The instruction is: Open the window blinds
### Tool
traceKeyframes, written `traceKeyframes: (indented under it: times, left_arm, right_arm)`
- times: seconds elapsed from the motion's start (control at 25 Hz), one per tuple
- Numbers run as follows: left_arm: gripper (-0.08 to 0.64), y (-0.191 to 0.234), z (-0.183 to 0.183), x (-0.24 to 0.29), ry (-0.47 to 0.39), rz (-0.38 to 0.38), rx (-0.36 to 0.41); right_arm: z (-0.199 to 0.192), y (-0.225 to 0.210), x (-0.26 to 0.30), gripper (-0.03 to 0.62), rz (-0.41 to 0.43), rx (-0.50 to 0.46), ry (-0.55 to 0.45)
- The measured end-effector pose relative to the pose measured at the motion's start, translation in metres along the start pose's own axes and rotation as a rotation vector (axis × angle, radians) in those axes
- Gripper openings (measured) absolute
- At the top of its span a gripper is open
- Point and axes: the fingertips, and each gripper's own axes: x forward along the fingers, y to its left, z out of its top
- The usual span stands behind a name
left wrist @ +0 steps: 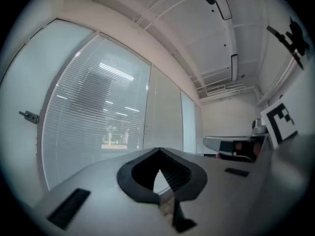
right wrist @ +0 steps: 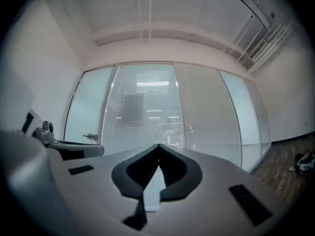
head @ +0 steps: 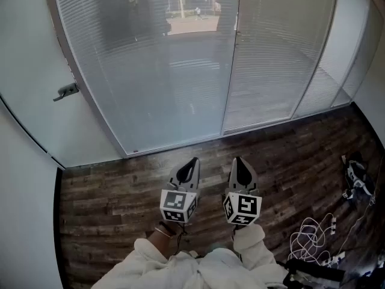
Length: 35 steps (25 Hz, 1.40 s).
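Barely begun, I judge: the blinds (head: 180, 71) fill the upper frame, slats shut. Left tongs (head: 193, 161) and right tongs (head: 237, 160) (both pinched together, empty) sit lower centre, well apart from them.

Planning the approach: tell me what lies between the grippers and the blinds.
Only bare wooden floor, seen in the head view, separates the left gripper and right gripper from the blinds.

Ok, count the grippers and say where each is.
2. The left gripper is held over the wooden floor, short of the blinds; the right gripper is alongside it, on its right. Both are shut and empty.
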Motion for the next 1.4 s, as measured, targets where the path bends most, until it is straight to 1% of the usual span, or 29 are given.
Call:
traceKeyframes:
  times: [0.16, 0.32, 0.48, 0.64, 0.84, 1.04, 1.28, 1.4]
  left_arm:
    - [-0.002, 0.022, -0.012, 0.022, 0.026, 0.041, -0.008]
    - [-0.002, 0.027, -0.015, 0.064, 0.021, 0.038, -0.001]
    - [-0.002, 0.036, -0.021, 0.117, 0.023, 0.038, 0.004]
    - [-0.002, 0.05, -0.021, 0.194, 0.028, 0.061, -0.004]
    - [-0.002, 0.068, -0.004, 0.309, -0.011, 0.096, 0.001]
    - [-0.002, 0.089, -0.009, 0.387, -0.004, 0.156, -0.002]
    - [-0.002, 0.134, -0.01, 0.449, 0.008, 0.212, -0.006]
    - [-0.002, 0.156, -0.007, 0.485, -0.01, 0.219, 0.001]
  right_arm:
    - [-0.009, -0.008, 0.028, 0.011, -0.011, 0.004, 0.016]
    - [-0.008, -0.033, 0.066, 0.011, -0.015, 0.0, 0.0]
    - [-0.013, -0.061, 0.119, 0.011, -0.006, 0.007, -0.011]
    - [-0.013, -0.096, 0.19, 0.011, 0.022, 0.015, -0.02]
    - [-0.008, -0.153, 0.29, 0.011, 0.067, 0.002, -0.032]
    - [-0.018, -0.208, 0.368, 0.011, 0.071, 0.022, -0.012]
    - [-0.038, -0.216, 0.444, 0.011, 0.104, 0.028, 0.013]
    - [-0.05, -0.221, 0.482, 0.012, 0.11, 0.03, 0.031]
